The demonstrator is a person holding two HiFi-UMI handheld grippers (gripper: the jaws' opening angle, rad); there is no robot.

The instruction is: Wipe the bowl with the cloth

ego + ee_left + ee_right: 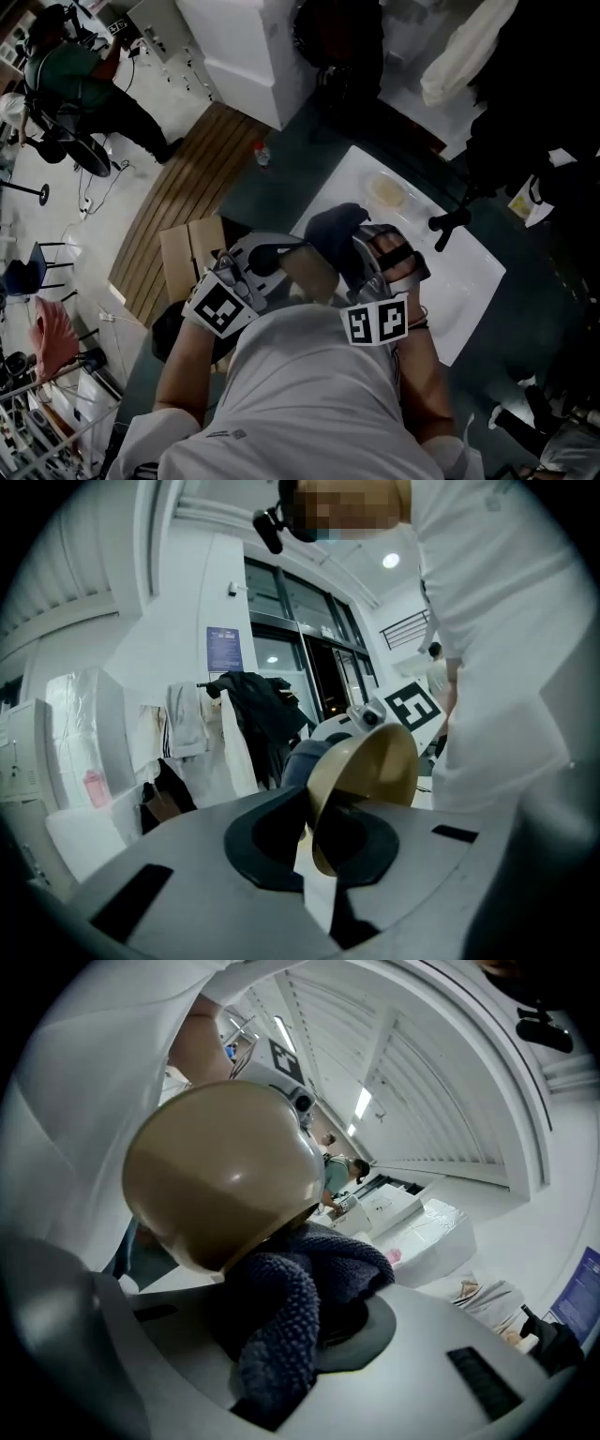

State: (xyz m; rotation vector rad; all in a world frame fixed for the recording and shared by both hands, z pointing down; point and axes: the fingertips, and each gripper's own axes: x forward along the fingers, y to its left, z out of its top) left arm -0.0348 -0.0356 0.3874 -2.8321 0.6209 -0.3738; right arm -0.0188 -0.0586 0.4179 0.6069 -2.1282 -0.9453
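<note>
A tan bowl (309,273) is held up in front of my chest, between the two grippers. My left gripper (255,268) is shut on the bowl's rim; in the left gripper view the bowl (367,778) stands on edge between the jaws (323,841). My right gripper (373,261) is shut on a dark blue knitted cloth (286,1312), which bulges out of the jaws and presses against the bowl's rounded outside (225,1174). From the head view the cloth (336,231) bunches over the bowl's far side.
A white table (473,272) lies below, with a pale dish (386,192) and a black stand (450,220) on it. A cardboard box (187,248) sits on wooden decking at the left. A person in green (70,75) is at the far top left.
</note>
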